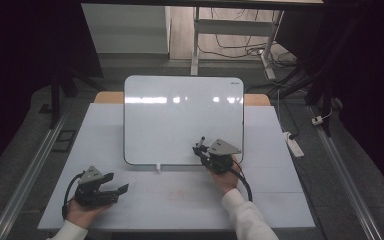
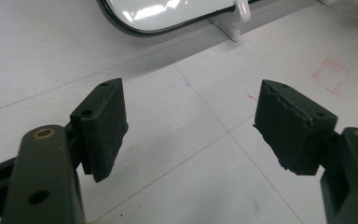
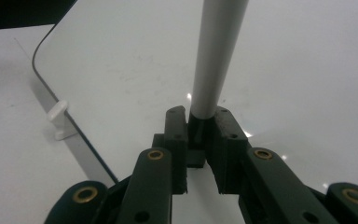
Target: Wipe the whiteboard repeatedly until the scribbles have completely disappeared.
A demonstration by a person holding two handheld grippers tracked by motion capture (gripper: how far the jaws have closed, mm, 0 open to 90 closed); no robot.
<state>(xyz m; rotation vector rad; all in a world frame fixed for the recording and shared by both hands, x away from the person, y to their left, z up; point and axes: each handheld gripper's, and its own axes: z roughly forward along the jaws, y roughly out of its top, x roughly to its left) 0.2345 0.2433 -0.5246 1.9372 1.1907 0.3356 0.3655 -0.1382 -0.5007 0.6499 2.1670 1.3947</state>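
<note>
White paper is covering the counter, with dark floor showing around it. Nearest the person, the left tool is sitting low over the front left of the counter, held in a hand; its jaws are standing wide apart, gripping nothing, with bare paper and a faint red scribble showing between and beyond them. Farther in, the right tool is hovering over the lower right corner of the whiteboard, its jaws clenched on the dark end of a pen whose grey barrel is pointing away across the board. A small white clip is sticking out from the board's near edge.
</note>
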